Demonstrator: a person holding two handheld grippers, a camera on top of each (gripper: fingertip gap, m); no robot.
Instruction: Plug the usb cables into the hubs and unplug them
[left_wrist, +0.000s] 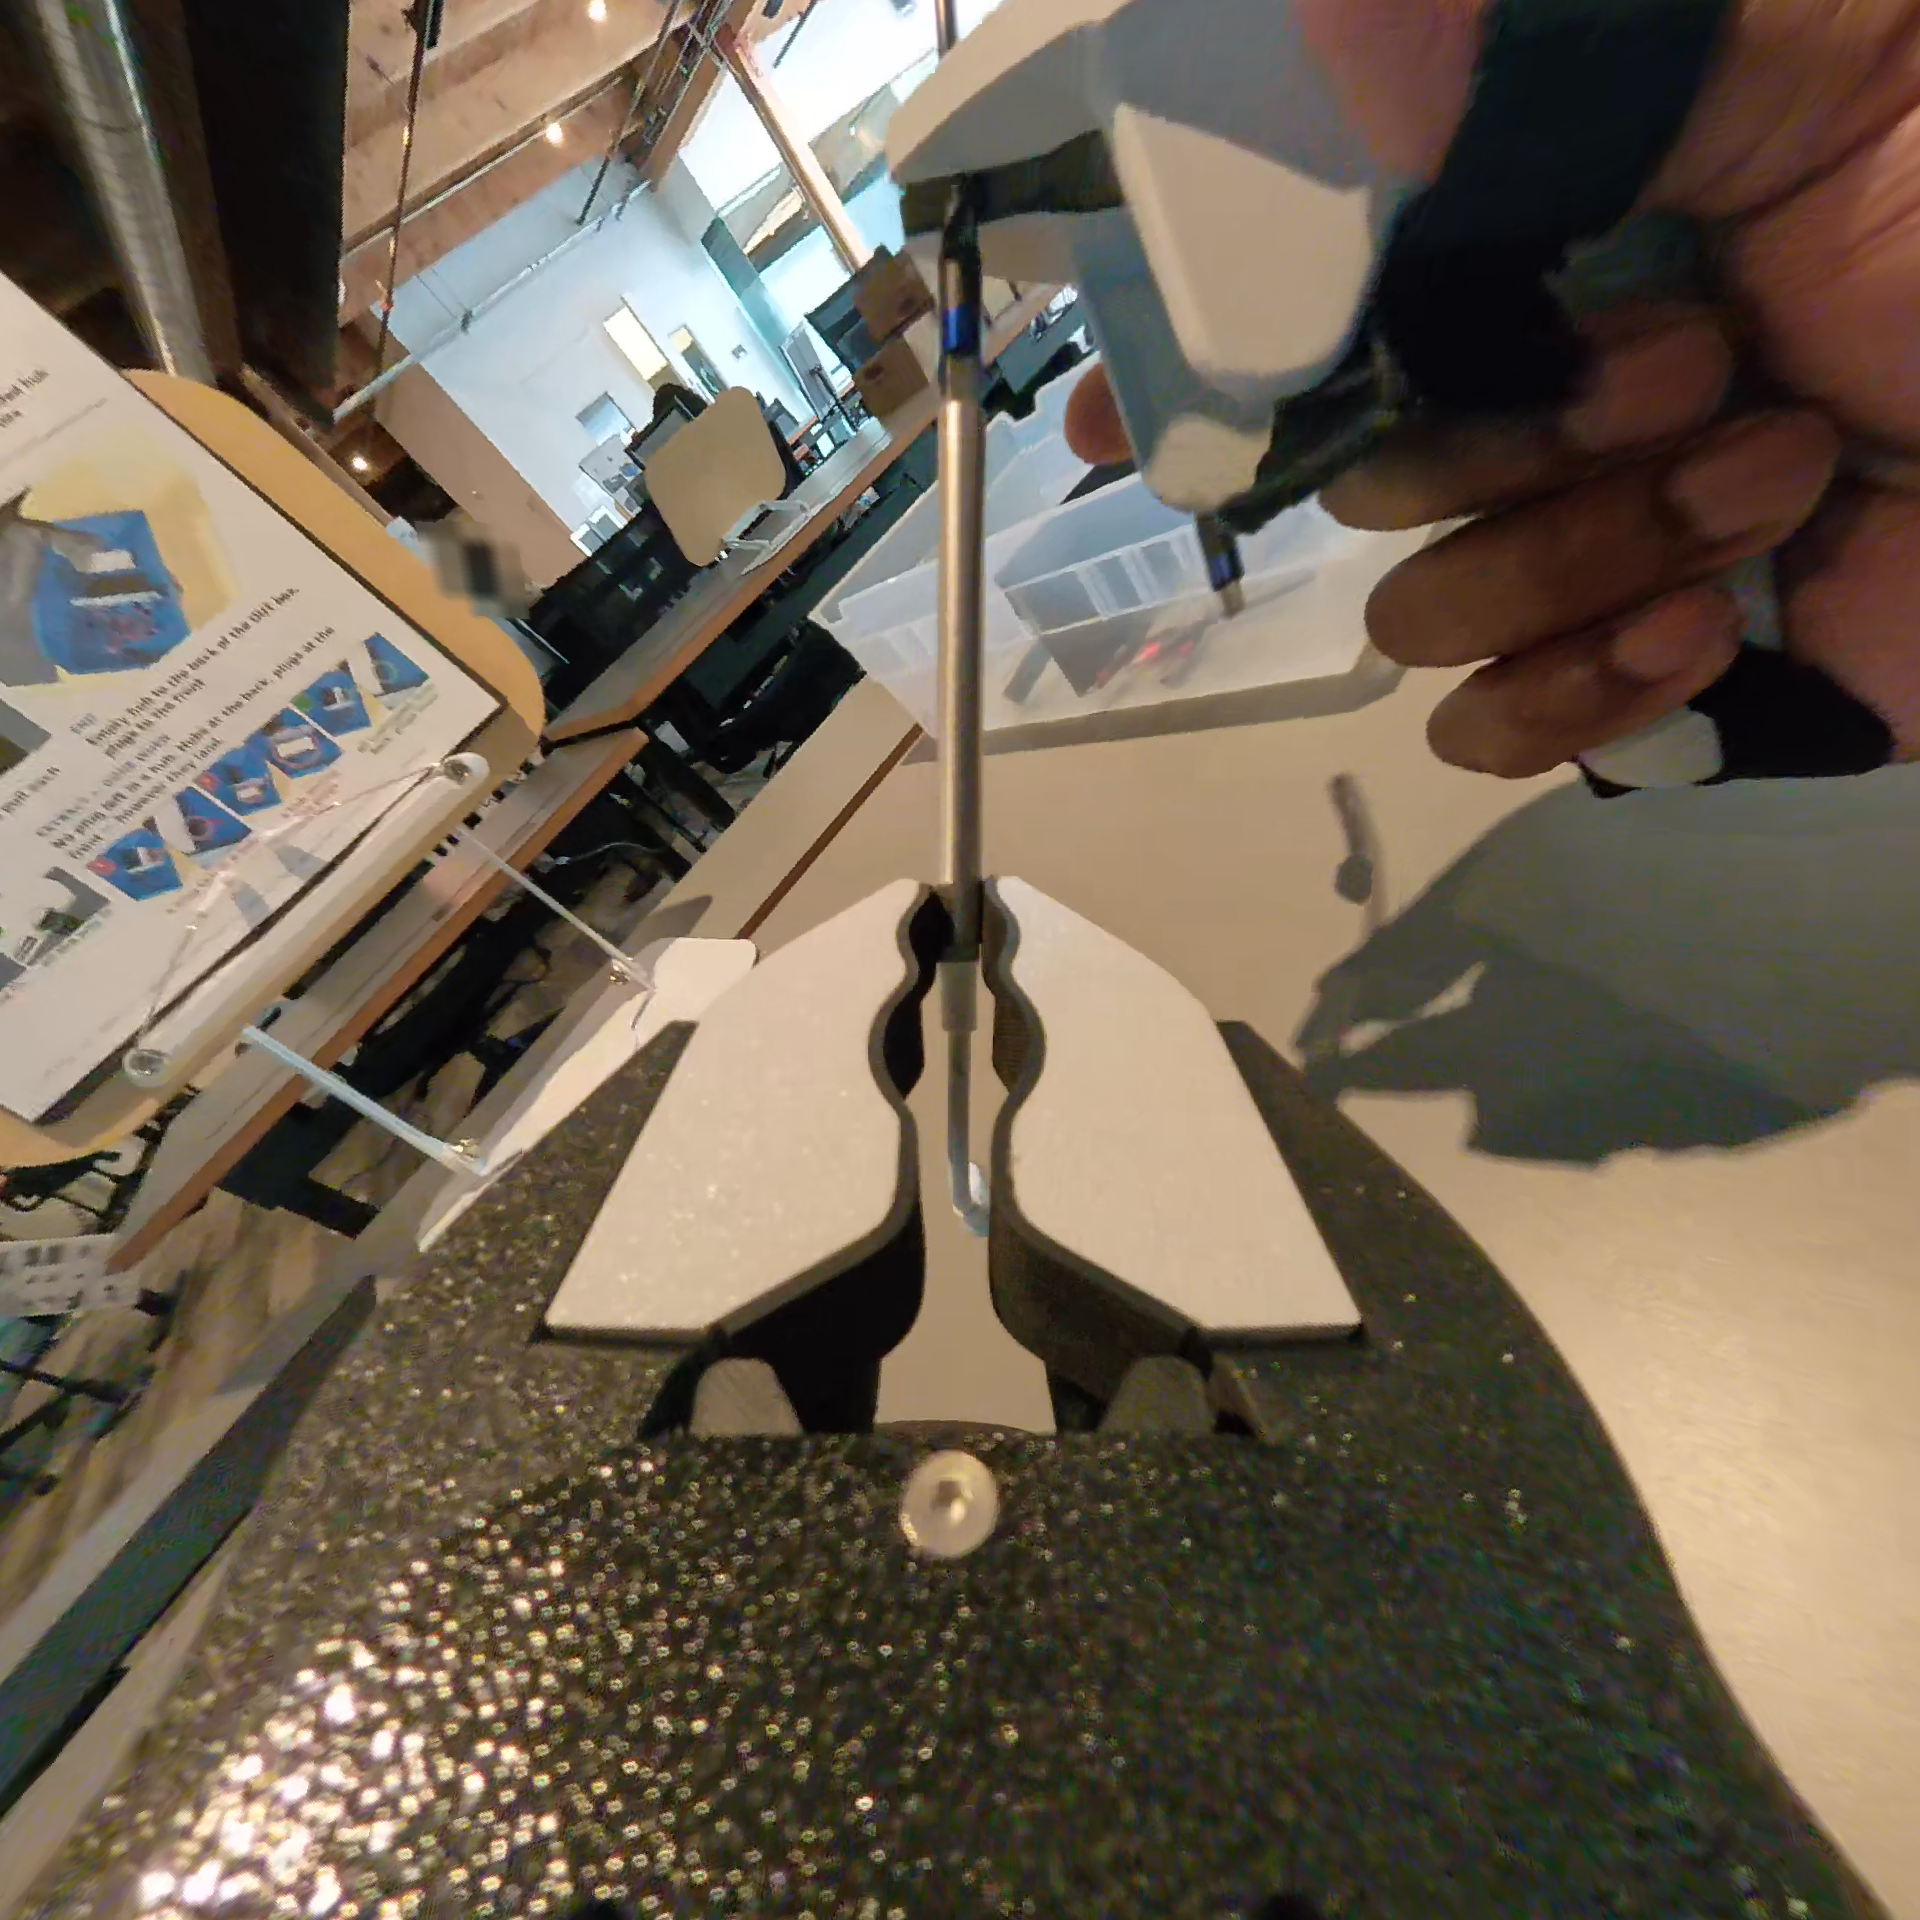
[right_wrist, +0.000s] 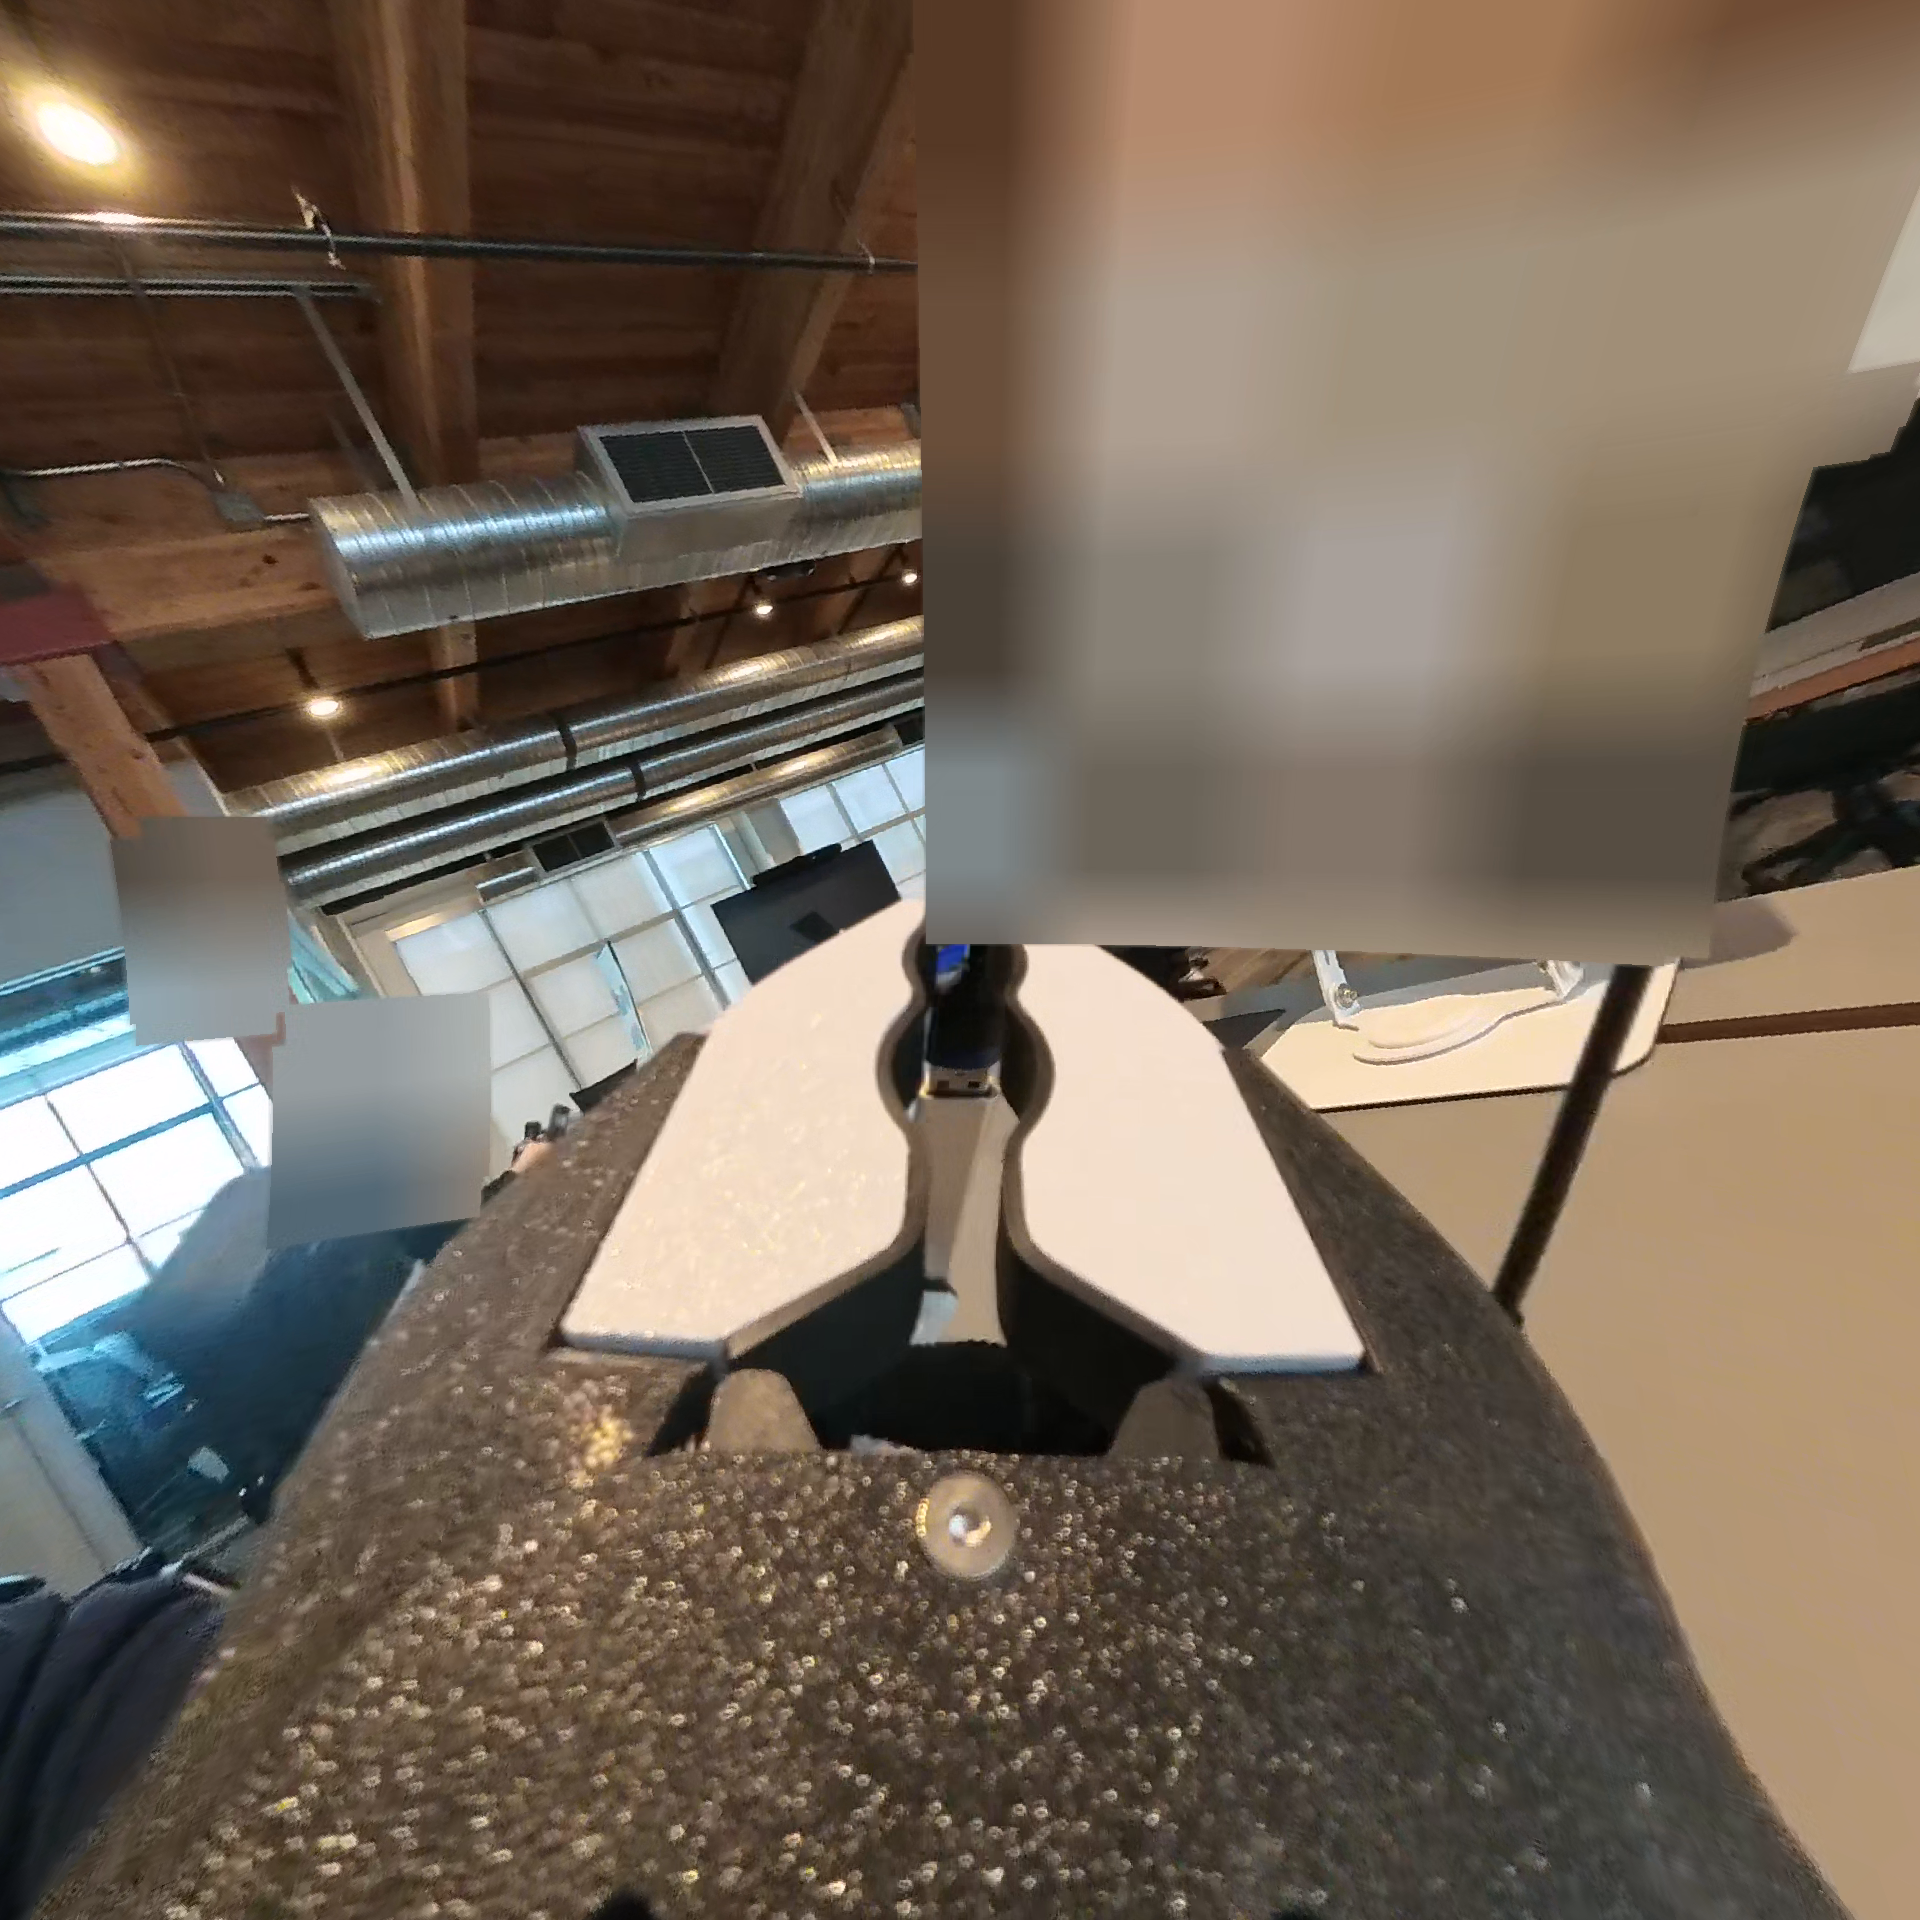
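— So, what has the left gripper (left_wrist: 958, 935) got?
— Its two white fingers (left_wrist: 790, 1101) are pinched on the near end of a slim silver hub (left_wrist: 958, 665), seen edge-on and rising straight away from the tips. A thin pale cable (left_wrist: 966, 1164) curls out of the hub's end between the fingers.
— And the far end of the hub?
— It meets the right gripper (left_wrist: 961, 223), held in a hand (left_wrist: 1621, 499) at the upper right. A dark plug with a blue band (left_wrist: 958, 322) sits where hub and gripper join; whether it is fully seated I cannot tell.
— What does the right wrist view add?
— The right gripper (right_wrist: 961, 997) is closed on a black usb plug (right_wrist: 961, 1029), metal tip pointing back toward the camera. A big blurred patch covers what lies beyond the tips.
— Anything around them?
— A pale table (left_wrist: 1558, 1455) below, clear plastic bins (left_wrist: 1049, 582) behind the hub, an instruction sheet on a stand (left_wrist: 208, 727) at the left, and a loose black cable (right_wrist: 1558, 1143) across the table in the right view.
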